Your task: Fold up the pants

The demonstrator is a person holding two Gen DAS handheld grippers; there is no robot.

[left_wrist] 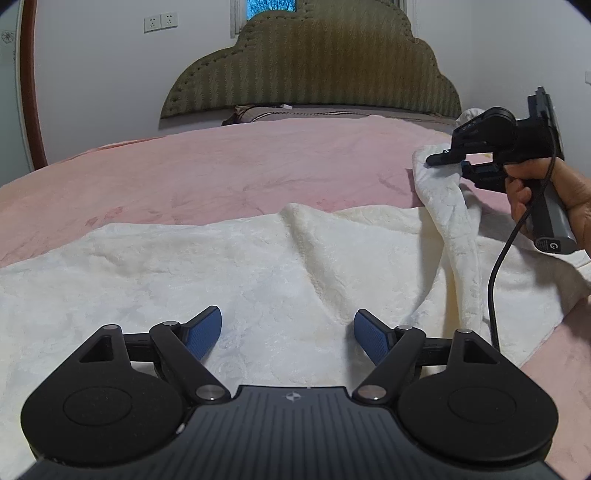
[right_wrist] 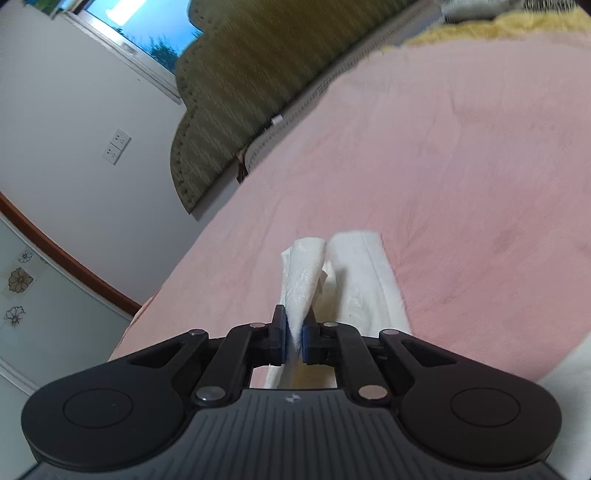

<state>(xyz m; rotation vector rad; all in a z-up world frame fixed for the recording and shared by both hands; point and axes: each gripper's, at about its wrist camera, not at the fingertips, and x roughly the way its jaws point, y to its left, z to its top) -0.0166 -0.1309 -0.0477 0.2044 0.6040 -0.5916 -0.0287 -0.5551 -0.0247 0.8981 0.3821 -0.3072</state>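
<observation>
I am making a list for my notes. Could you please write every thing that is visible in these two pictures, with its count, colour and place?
pants: one, cream white, fluffy, spread on the bed, one end lifted
bed cover: one, pink, under the pants
headboard: one, olive green, against the wall
pillow: one, grey-brown, at the foot of the headboard
wall sockets: two, white, left of the headboard
window: one, blue daylight, above the headboard
left gripper: one, black with blue pads, open over the pants
right gripper: one, black, shut on the pants' edge
hand: one, holding the right gripper's handle
</observation>
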